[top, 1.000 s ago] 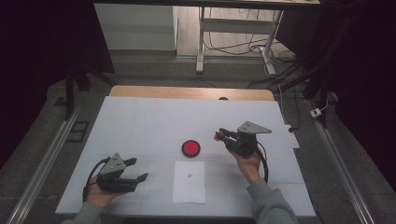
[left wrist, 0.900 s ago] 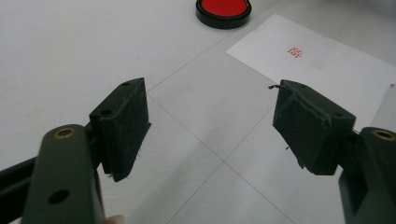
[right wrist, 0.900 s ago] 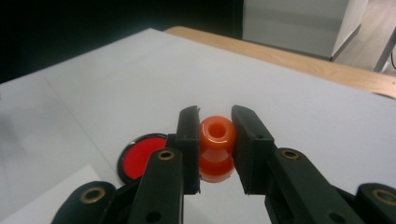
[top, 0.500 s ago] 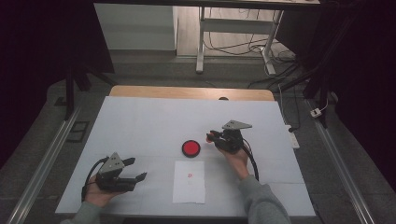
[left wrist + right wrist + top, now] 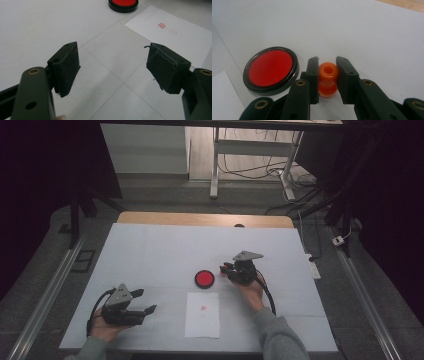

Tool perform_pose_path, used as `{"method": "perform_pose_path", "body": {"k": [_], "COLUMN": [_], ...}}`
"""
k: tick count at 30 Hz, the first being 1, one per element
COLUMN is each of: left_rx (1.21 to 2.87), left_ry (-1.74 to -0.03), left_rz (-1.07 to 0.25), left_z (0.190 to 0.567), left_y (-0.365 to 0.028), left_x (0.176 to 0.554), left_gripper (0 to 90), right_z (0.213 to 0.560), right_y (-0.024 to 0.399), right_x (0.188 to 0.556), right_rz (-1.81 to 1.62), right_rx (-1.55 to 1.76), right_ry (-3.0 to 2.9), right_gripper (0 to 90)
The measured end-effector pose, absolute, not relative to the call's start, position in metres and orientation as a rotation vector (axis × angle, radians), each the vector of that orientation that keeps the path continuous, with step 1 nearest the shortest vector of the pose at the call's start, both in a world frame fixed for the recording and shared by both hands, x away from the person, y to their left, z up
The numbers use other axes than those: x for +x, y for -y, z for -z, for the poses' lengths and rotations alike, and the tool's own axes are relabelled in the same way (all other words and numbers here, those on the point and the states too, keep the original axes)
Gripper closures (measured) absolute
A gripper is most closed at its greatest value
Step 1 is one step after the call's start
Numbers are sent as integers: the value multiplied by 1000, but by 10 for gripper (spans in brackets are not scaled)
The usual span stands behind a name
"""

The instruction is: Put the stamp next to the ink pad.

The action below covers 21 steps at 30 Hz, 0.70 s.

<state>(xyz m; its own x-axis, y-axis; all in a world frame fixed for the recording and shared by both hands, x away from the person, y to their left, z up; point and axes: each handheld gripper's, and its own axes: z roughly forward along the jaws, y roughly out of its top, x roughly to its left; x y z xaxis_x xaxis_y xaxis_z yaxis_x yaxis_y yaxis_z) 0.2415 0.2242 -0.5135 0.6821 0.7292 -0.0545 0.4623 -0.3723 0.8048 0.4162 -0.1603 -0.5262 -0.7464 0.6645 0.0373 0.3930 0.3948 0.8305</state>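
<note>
White table cover (image 5: 150, 250), wooden table edge (image 5: 200, 218), cables on floor (image 5: 250, 170).

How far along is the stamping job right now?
Done: the paper sheet already carries red marks, one crisp, one fainter. In hand: the right gripper is shut on the orange stamp, just beside the open red ink pad. The left gripper rests open. Probably left: either re-inking or setting the stamp down.

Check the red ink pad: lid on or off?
Off. The ink pad lies open, its red surface bare inside the black rim, beside the orange stamp clamped in the right gripper. No lid in sight.
</note>
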Motion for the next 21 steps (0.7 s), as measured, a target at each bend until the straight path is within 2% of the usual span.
{"method": "perform_pose_path", "body": {"k": [6,10,14,21], "left_rx": [2037,2037,2035,2029], "left_ry": [-917,-918,-920,-935], "left_rz": [-397,-397,-398,-398], "left_z": [514,514,514,515], "left_y": [-225,-225,-226,-228], "left_x": [242,242,242,243], "left_gripper": [263,262,261,261], "right_z": [529,528,519,502], "right_y": [157,157,162,181], "right_x": [415,415,411,396], "right_rz": [-1244,-1235,-1289,-1336], "right_rx": [903,907,911,901], "right_ry": [-2368,-2360,-2321,-2306], "right_gripper": [713,610,556,527]}}
